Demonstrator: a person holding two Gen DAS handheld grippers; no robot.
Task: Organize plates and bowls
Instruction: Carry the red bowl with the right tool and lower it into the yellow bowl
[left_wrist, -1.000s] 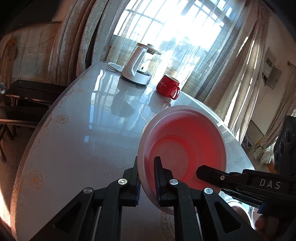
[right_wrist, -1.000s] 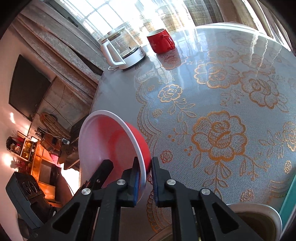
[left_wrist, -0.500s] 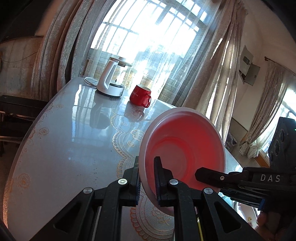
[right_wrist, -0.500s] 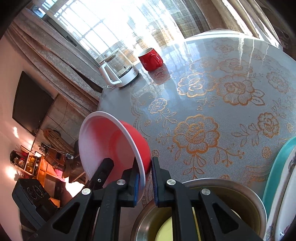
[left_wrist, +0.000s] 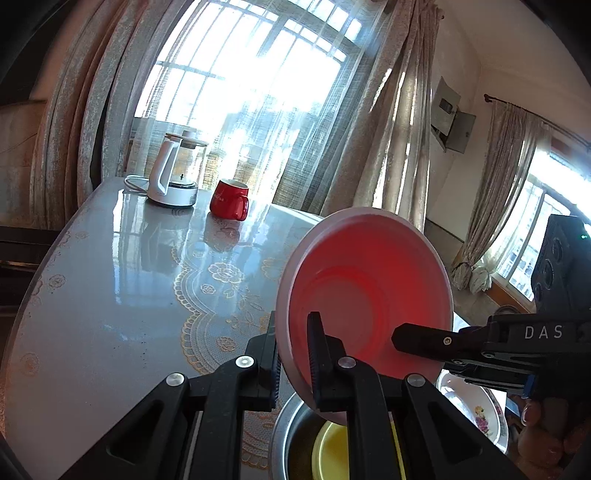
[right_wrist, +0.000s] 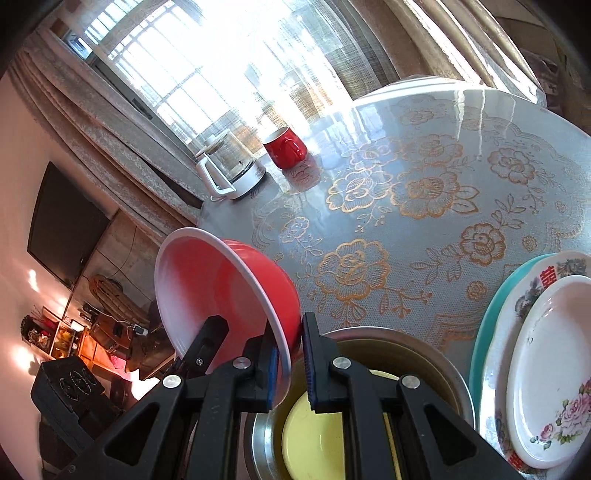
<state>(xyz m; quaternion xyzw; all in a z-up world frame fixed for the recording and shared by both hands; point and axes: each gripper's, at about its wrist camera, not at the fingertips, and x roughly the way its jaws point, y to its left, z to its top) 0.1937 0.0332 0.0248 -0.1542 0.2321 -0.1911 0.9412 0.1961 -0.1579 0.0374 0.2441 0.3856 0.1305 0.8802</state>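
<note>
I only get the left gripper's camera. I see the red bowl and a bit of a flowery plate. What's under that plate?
Observer: In the right wrist view the white flowered plate lies on a bigger patterned plate, and that one on a teal plate.
Operator: Is the outside of the bowl red too?
Observer: Yes. The red bowl has a red outer wall and a white rim.
Operator: How does the right gripper hold it?
Observer: The right gripper pinches the rim, one finger inside and one outside, above a metal basin with a yellow bowl in it.
</note>
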